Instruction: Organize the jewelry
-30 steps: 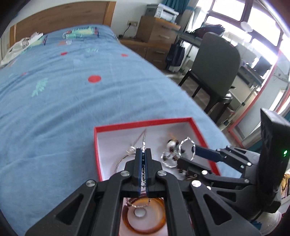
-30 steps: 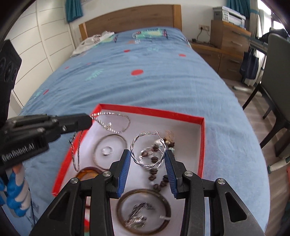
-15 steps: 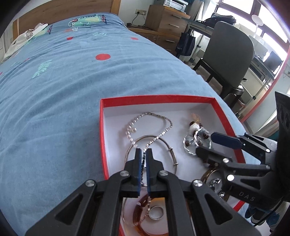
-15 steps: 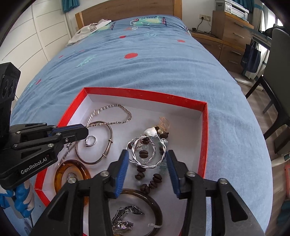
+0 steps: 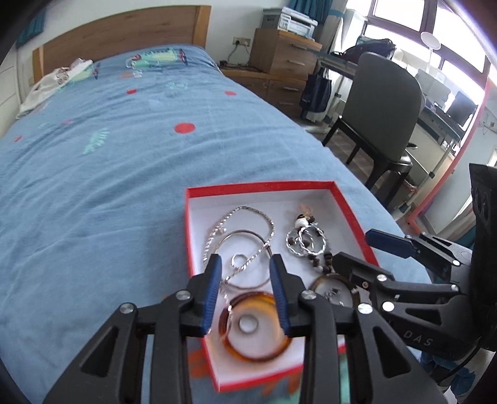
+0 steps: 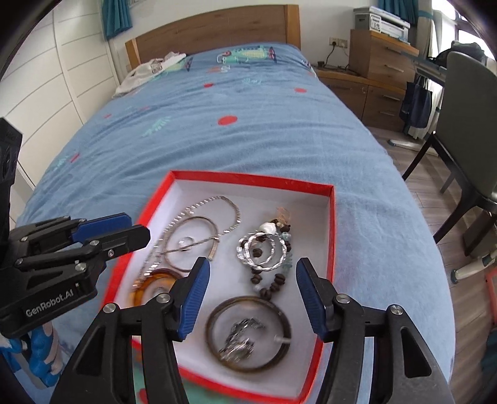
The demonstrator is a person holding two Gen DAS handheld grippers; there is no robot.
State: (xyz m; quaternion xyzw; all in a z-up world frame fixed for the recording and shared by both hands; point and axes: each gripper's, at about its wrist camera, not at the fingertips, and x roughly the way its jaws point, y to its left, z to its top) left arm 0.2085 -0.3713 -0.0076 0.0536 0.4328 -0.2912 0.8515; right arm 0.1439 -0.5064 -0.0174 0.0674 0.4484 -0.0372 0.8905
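Observation:
A red box [image 5: 261, 187] [image 6: 254, 179] with a white inside lies on the blue bed and holds the jewelry. A silver chain necklace [image 5: 245, 214] [image 6: 217, 202] lies in it across a thin bangle [image 5: 248, 236] [image 6: 192, 242] and a small ring [image 6: 187, 241]. Twisted silver hoop earrings [image 5: 306, 244] [image 6: 262, 250] rest on a brown bead string [image 6: 270, 279]. An amber bangle [image 5: 254, 326] [image 6: 155, 286] and a dark bangle [image 6: 248, 334] lie at the near end. My left gripper [image 5: 245, 295] [image 6: 121, 230] is open and empty above the amber bangle. My right gripper [image 6: 253, 301] [image 5: 369, 251] is open and empty above the beads.
The blue bedspread [image 6: 233, 124] stretches to a wooden headboard [image 6: 217, 28], with clothes [image 6: 149, 71] near the pillow end. A grey chair [image 5: 379, 102], wooden drawers [image 6: 382, 56] and a desk stand to the right of the bed.
My left gripper let go of the silver chain and opened; the chain now lies in the box. My right gripper let go of the hoop earrings, opened wider and drew back.

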